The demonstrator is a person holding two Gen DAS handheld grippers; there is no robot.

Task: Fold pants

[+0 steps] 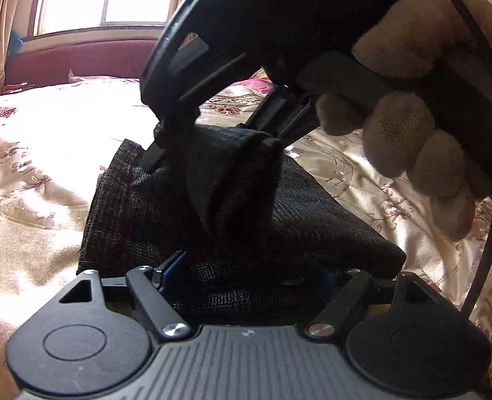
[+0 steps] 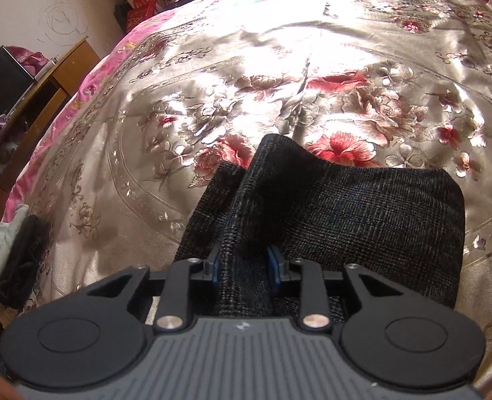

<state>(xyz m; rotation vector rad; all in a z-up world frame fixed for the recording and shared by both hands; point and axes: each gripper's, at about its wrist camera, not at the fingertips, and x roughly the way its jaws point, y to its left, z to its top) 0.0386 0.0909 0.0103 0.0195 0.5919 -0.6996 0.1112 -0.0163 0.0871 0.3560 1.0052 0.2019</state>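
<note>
Right hand-held gripper pinches a raised fold of the dark plaid pants, which lie on the floral bed cover. Left hand-held gripper has the pants' near edge between its fingers; whether it grips, I cannot tell.

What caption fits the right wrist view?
Right gripper pinches a fold of dark plaid pants over a floral satin bedspread.

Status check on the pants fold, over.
Left gripper and right gripper both shut on pants. Pants partly folded, edge lifted off bedspread. Nothing in the way.
</note>
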